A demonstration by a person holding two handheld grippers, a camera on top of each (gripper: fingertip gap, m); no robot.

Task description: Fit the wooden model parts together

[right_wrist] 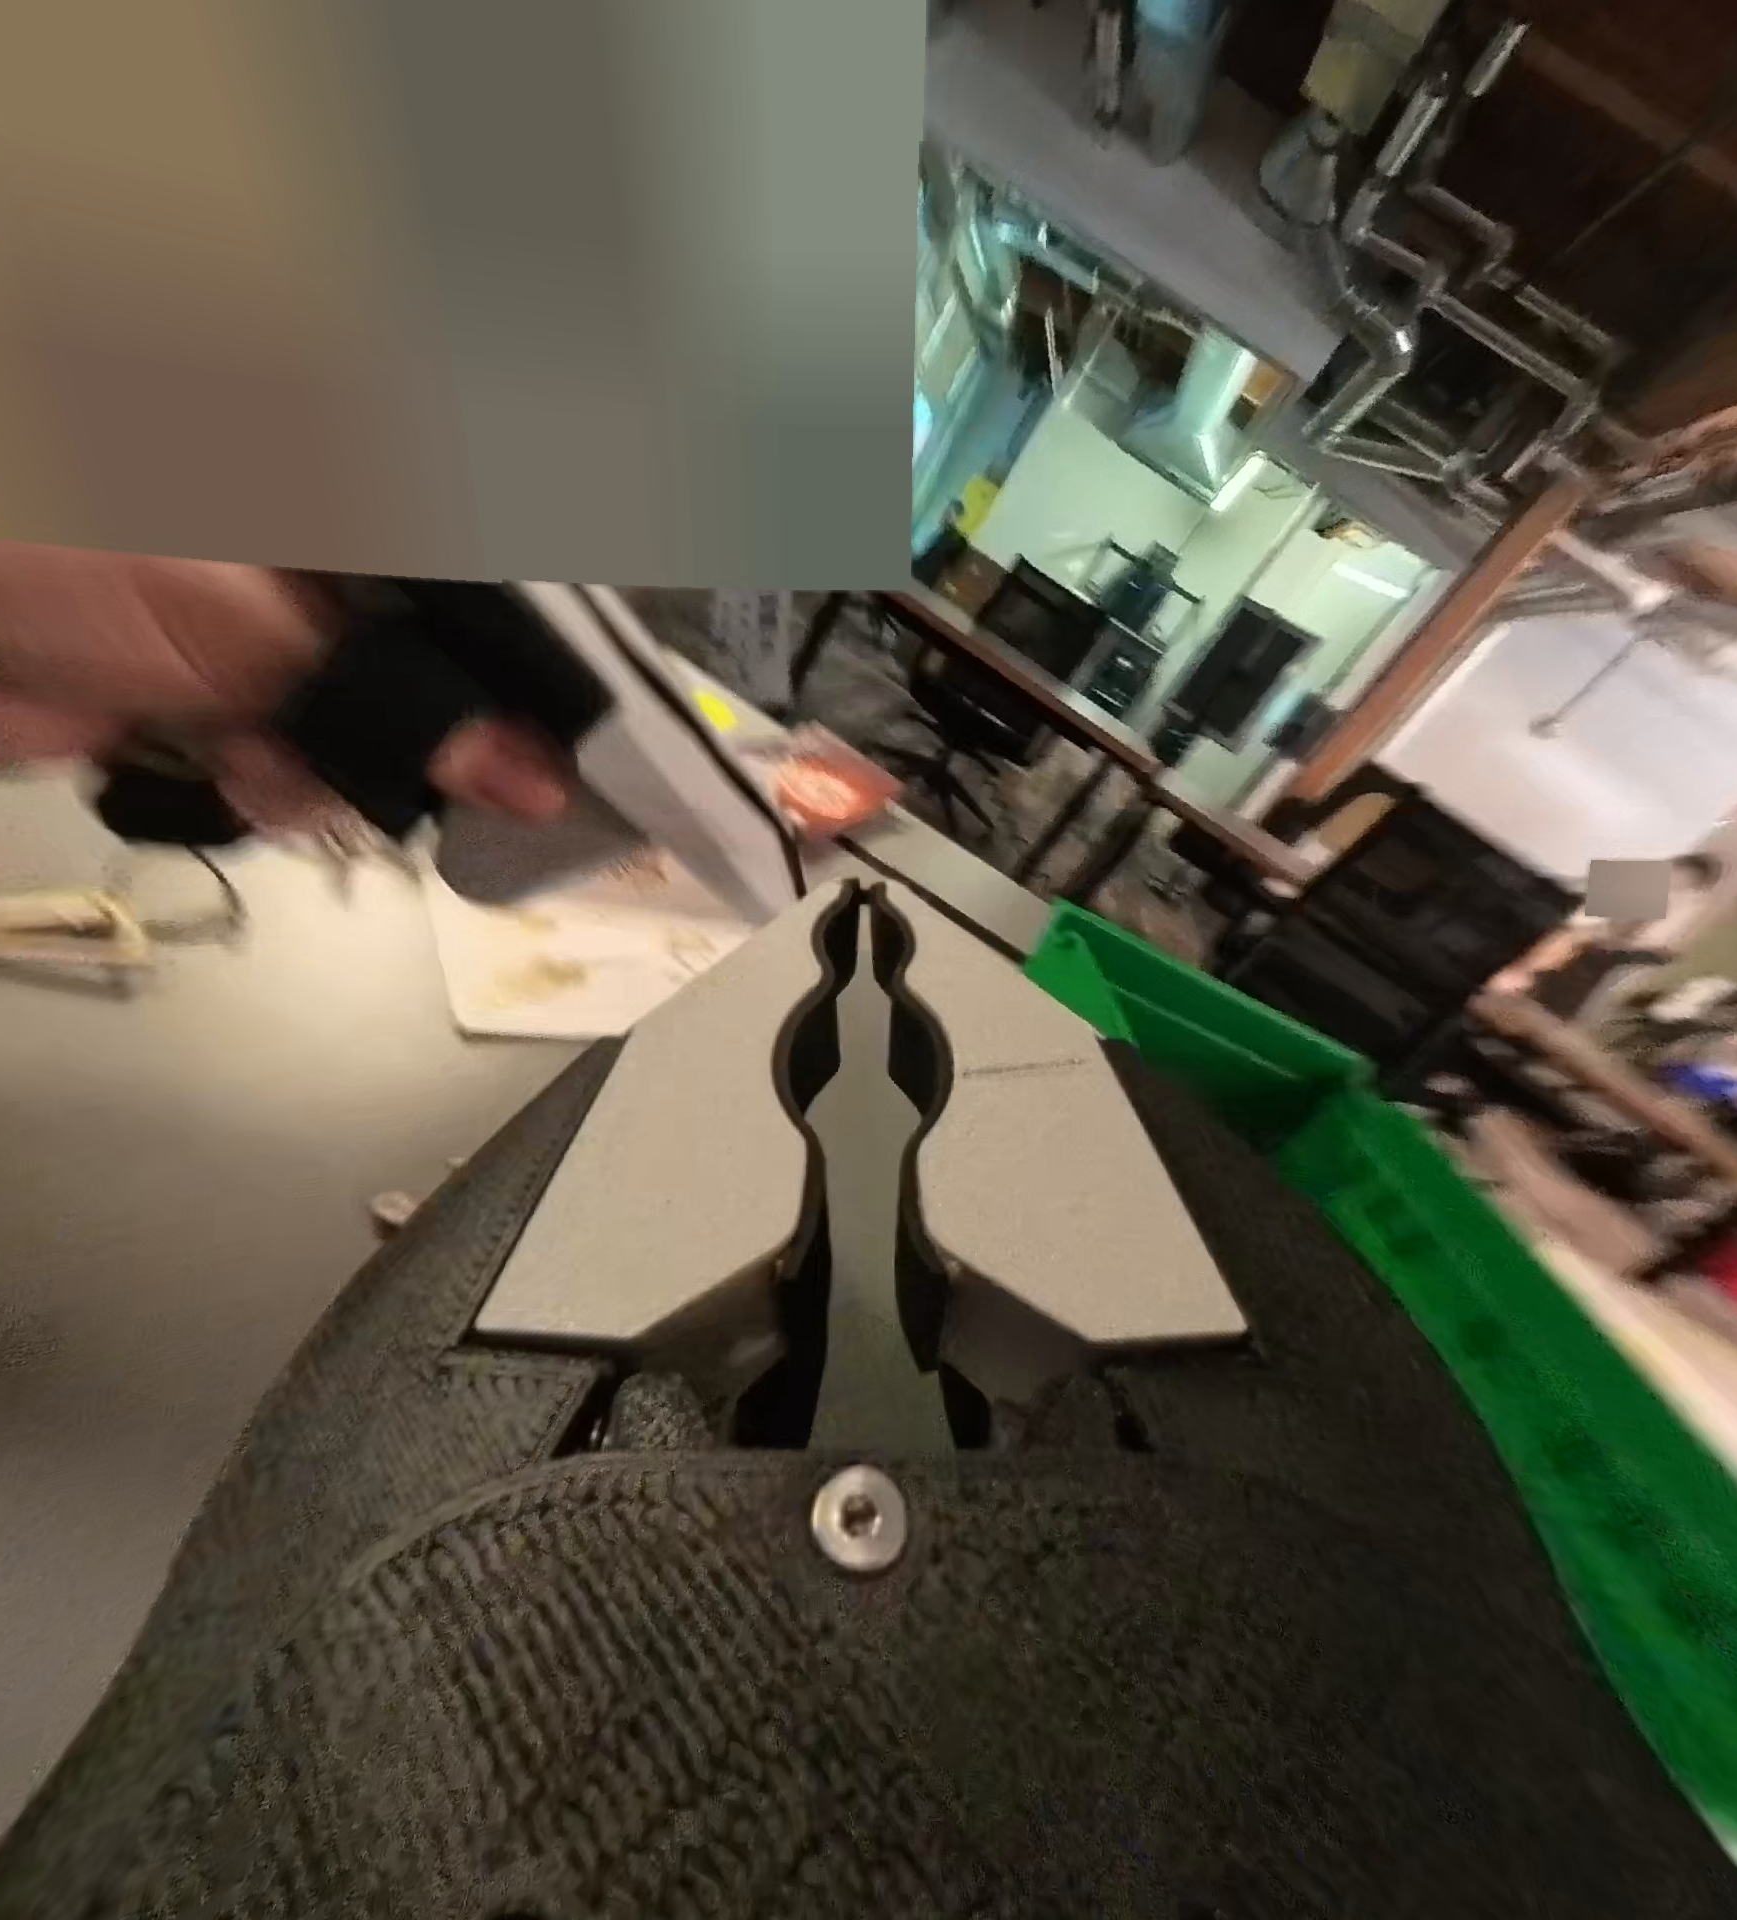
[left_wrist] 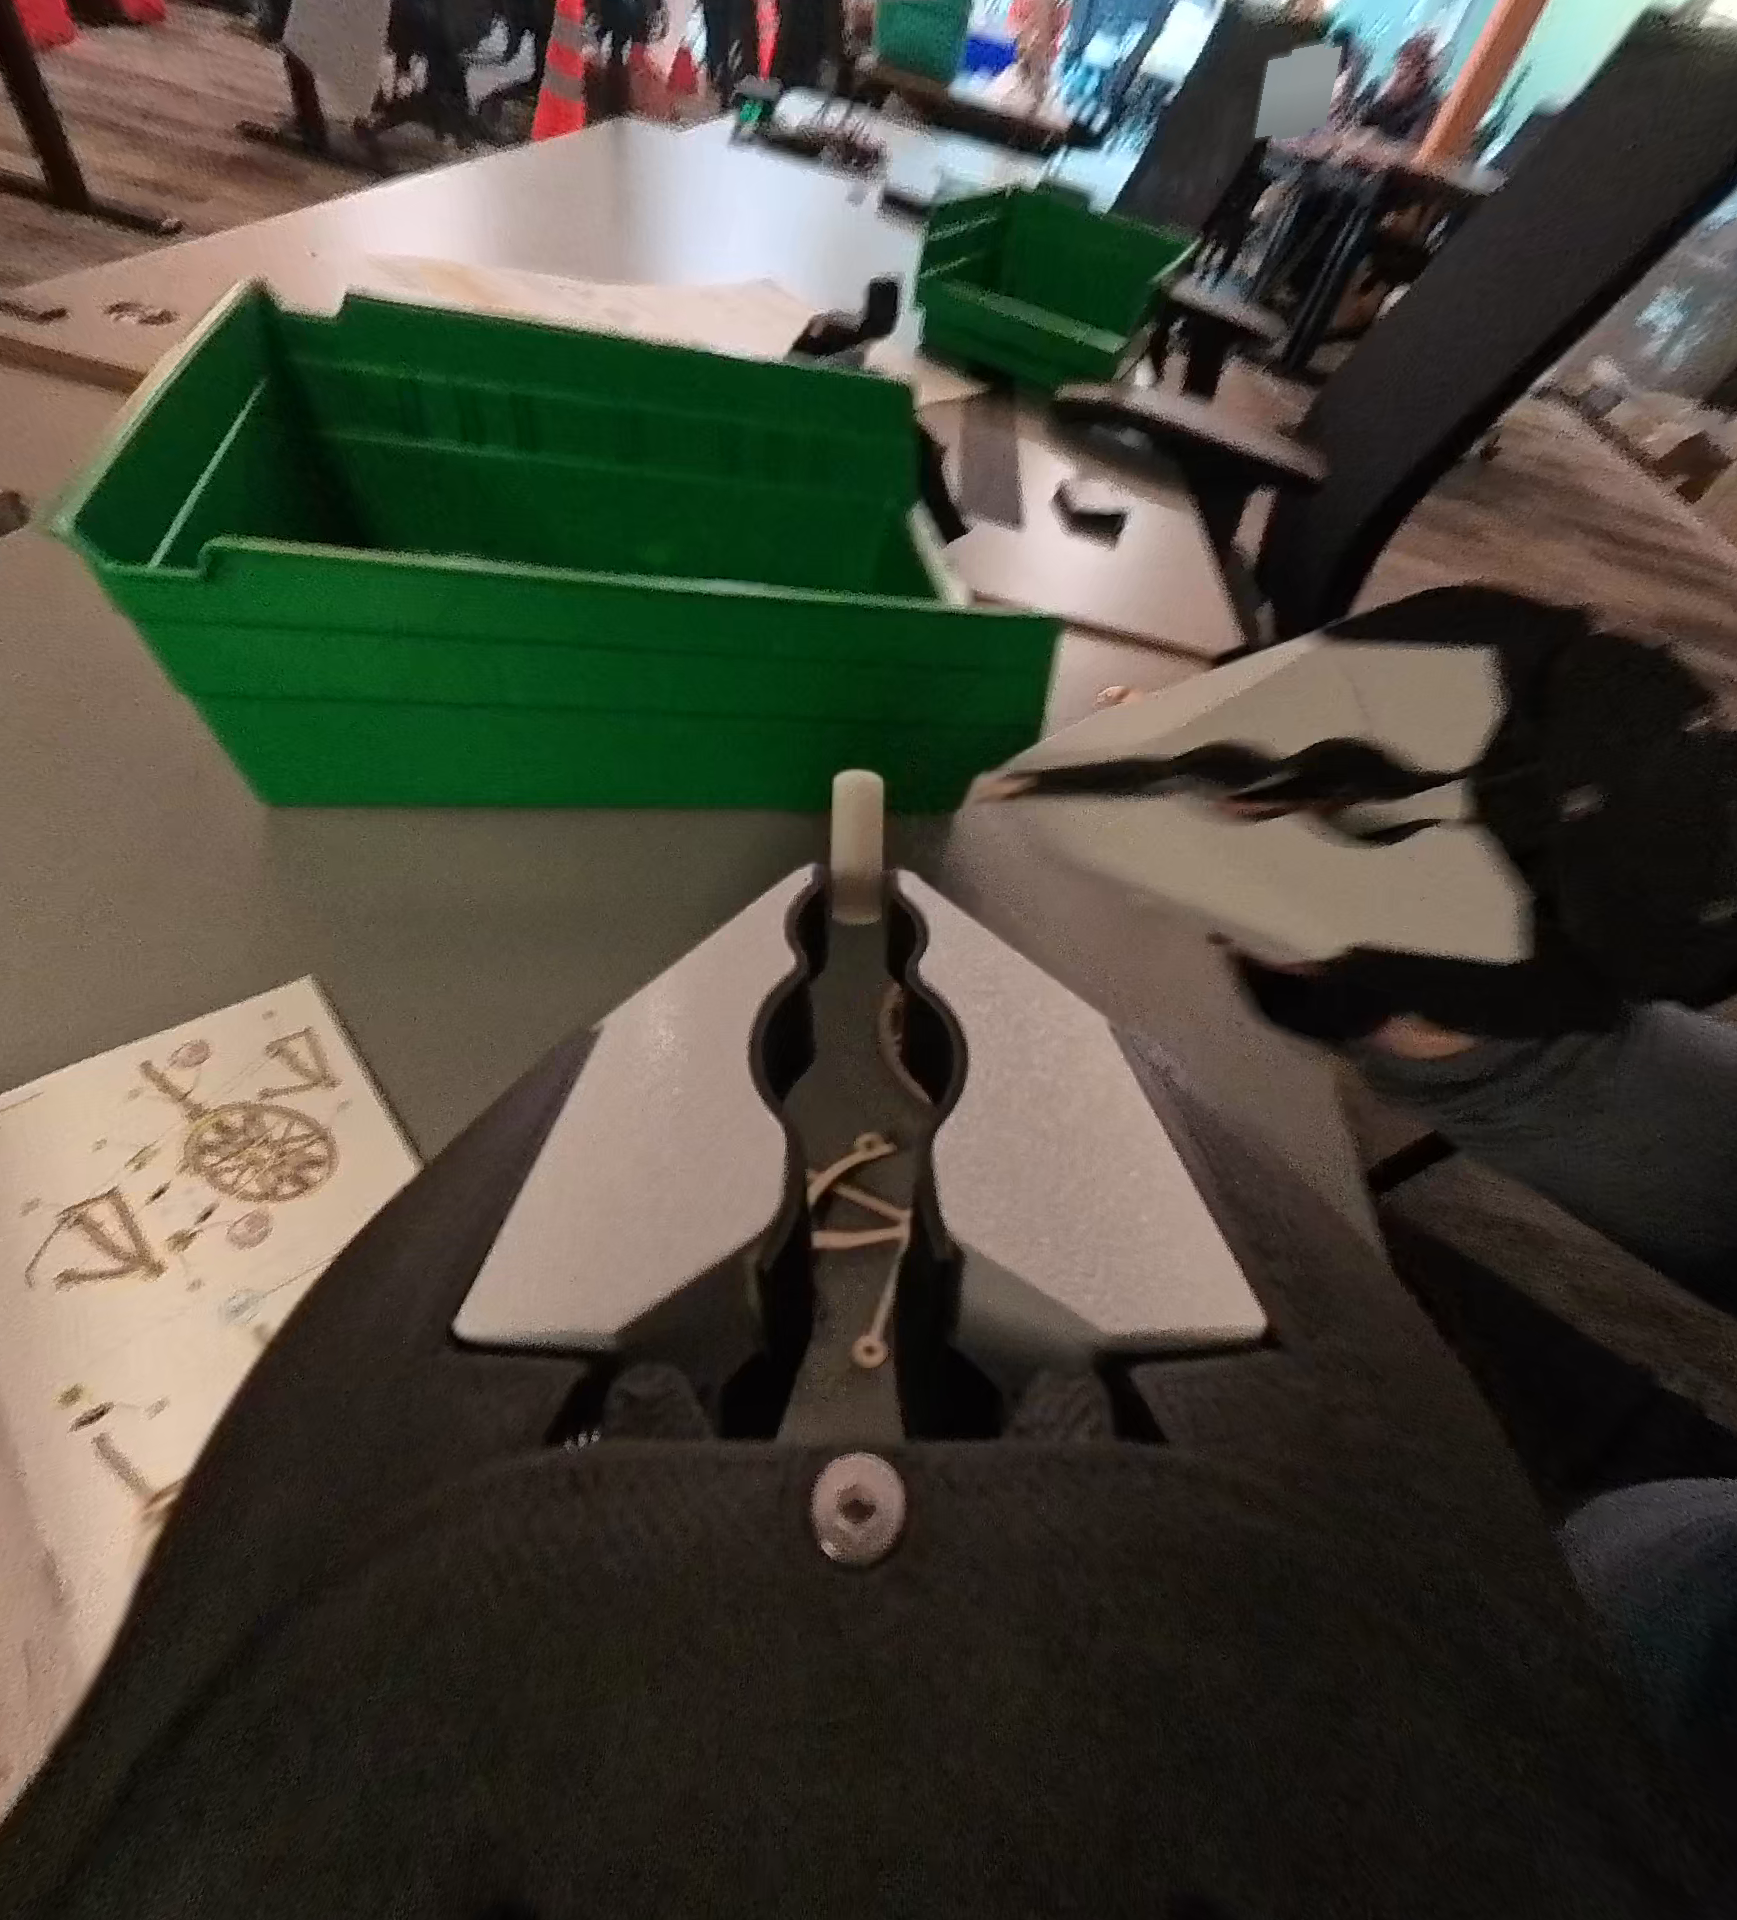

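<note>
My left gripper (left_wrist: pixel 859 883) is shut on a short pale wooden peg (left_wrist: pixel 857 831) that sticks up past its tips. Thin wooden model pieces (left_wrist: pixel 859 1226) show through the gap between its jaws, lower down. My right gripper (left_wrist: pixel 989 784) comes in from the right, its tip just right of the peg and apart from it. In the right wrist view my right gripper (right_wrist: pixel 864 899) is shut with nothing seen between its tips. A hand (right_wrist: pixel 116 665) holds the left gripper there. Blurred pale wooden parts (right_wrist: pixel 22 925) lie on the table at the left.
A green bin (left_wrist: pixel 552 582) stands on the grey table (left_wrist: pixel 64 831) just behind the grippers, also in the right wrist view (right_wrist: pixel 1207 1029). A second green bin (left_wrist: pixel 1040 281) is farther back. A printed instruction sheet (left_wrist: pixel 168 1164) lies at the left. A black chair (left_wrist: pixel 1466 364) stands at the right. Only a small space, under 4 cm, lies between the two pairs of fingers.
</note>
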